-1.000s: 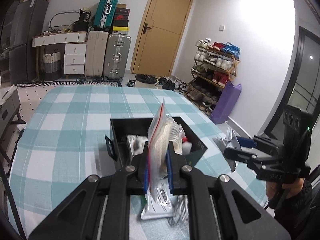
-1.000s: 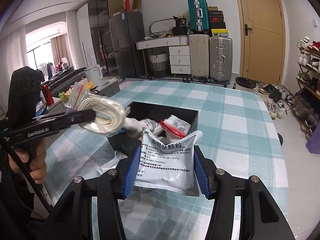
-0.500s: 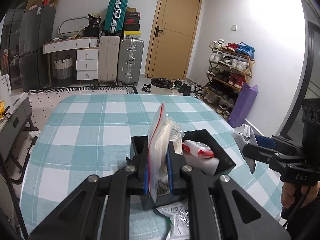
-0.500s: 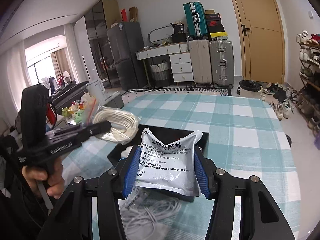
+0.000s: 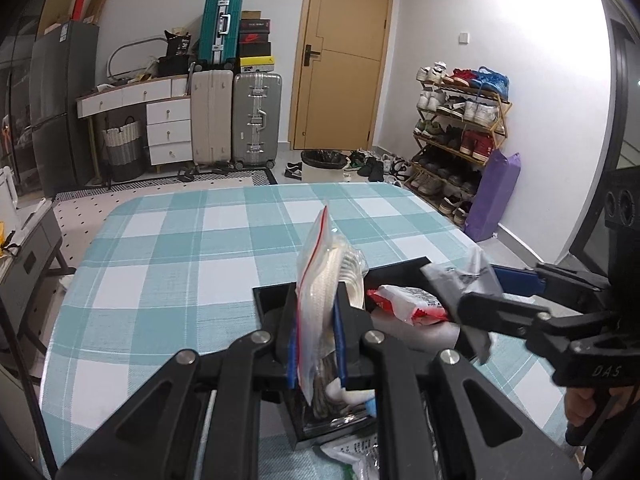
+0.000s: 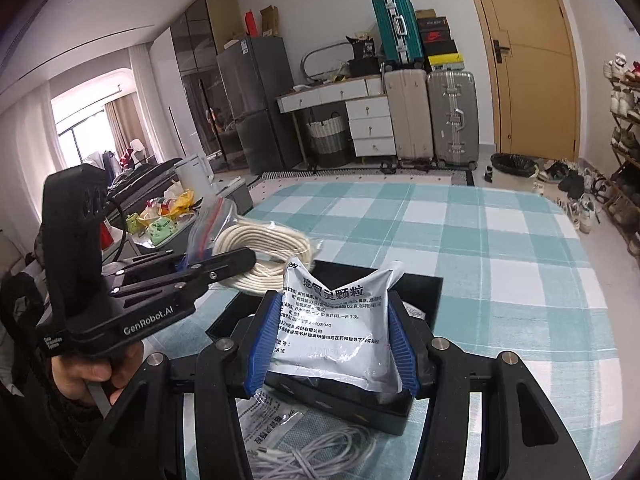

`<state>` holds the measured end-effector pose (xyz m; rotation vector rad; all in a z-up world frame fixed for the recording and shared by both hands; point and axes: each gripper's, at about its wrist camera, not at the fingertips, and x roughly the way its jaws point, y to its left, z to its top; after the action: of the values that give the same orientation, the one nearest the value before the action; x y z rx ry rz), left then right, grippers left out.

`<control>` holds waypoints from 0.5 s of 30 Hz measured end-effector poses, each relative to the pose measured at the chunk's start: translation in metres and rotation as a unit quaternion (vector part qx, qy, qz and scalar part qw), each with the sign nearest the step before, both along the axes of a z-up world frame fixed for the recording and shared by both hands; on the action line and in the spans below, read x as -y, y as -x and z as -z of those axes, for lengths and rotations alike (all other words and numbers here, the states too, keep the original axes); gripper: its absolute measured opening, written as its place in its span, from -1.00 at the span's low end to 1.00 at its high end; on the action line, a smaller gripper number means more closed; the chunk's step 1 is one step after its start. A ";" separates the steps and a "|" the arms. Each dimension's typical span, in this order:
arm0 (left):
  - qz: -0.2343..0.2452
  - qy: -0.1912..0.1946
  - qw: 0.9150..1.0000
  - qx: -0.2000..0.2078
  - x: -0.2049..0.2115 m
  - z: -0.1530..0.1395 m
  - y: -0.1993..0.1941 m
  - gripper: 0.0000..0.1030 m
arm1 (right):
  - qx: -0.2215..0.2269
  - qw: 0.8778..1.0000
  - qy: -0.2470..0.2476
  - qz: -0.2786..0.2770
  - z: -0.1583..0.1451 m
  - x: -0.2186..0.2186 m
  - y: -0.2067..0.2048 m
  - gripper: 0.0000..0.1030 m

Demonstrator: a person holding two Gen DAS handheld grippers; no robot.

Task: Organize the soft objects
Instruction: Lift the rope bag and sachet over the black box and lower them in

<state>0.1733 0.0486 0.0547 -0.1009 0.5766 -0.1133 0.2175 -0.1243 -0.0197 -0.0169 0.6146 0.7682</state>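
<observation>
Blue pads on the left gripper (image 5: 316, 344) squeeze a clear zip bag (image 5: 316, 280) with a red strip on top. Inside it is a coil of white rope (image 6: 264, 256). The bag stands up tall between the fingers, over the near end of the black box (image 5: 272, 300).

The right gripper (image 6: 334, 344) has its blue pads pressed on both sides of a silver packet (image 6: 336, 320) with printed words. The packet bends in the middle from the squeeze. It hangs over the box too.

The box sits on the checked tablecloth (image 5: 168, 256). A red and white packet (image 5: 408, 304) already lies inside. Just beside the box, on the cloth, are a white cable (image 6: 316, 448) and another printed packet (image 6: 268, 420).

I think the step now is to put both held things into the box. To do it well, go down low first, then let go, so nothing bounces out. The rope bag is tall and floppy, so lay it flat. Put one in at a time, so the two grippers do not bump.
</observation>
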 end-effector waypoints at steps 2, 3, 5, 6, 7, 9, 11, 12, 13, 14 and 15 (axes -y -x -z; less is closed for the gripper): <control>0.003 0.000 1.000 -0.002 0.002 0.002 -0.003 -0.77 | -0.002 1.000 -0.001 0.001 0.004 -0.003 -0.004 0.01; 0.003 0.000 1.000 -0.003 0.002 0.004 -0.005 -0.77 | 0.000 1.000 0.000 0.003 0.006 -0.004 -0.006 0.01; 0.004 0.002 1.000 -0.006 0.002 0.006 -0.008 -0.77 | -0.001 1.000 -0.002 0.006 0.010 -0.006 -0.011 0.01; 0.005 0.004 1.000 -0.008 0.003 0.007 -0.010 -0.77 | -0.001 1.000 -0.001 0.009 0.011 -0.007 -0.012 0.01; 0.006 0.003 1.000 -0.008 0.003 0.007 -0.011 -0.77 | 0.001 1.000 0.001 0.012 0.013 -0.007 -0.015 0.01; 0.008 0.000 1.000 -0.009 0.004 0.009 -0.014 -0.77 | 0.005 1.000 -0.002 0.015 0.016 -0.008 -0.016 0.01; 0.007 0.005 1.000 -0.010 0.004 0.011 -0.016 -0.77 | 0.013 1.000 -0.003 0.021 0.018 -0.009 -0.018 0.01; 0.008 0.008 1.000 -0.012 0.003 0.012 -0.017 -0.77 | 0.015 1.000 0.001 0.023 0.019 -0.010 -0.019 0.01; 0.008 0.009 1.000 -0.014 0.004 0.013 -0.019 -0.77 | 0.015 1.000 0.002 0.025 0.020 -0.010 -0.021 0.01; 0.009 0.008 1.000 -0.015 0.004 0.014 -0.020 -0.77 | 0.017 0.999 0.003 0.027 0.021 -0.011 -0.022 0.01; 0.010 0.007 1.000 -0.017 0.005 0.016 -0.021 -0.77 | 0.019 0.999 0.006 0.026 0.022 -0.012 -0.022 0.01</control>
<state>0.1943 0.0434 0.0392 -0.1105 0.6105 -0.1358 0.2399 -0.1123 -0.0413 -0.0259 0.5808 0.7117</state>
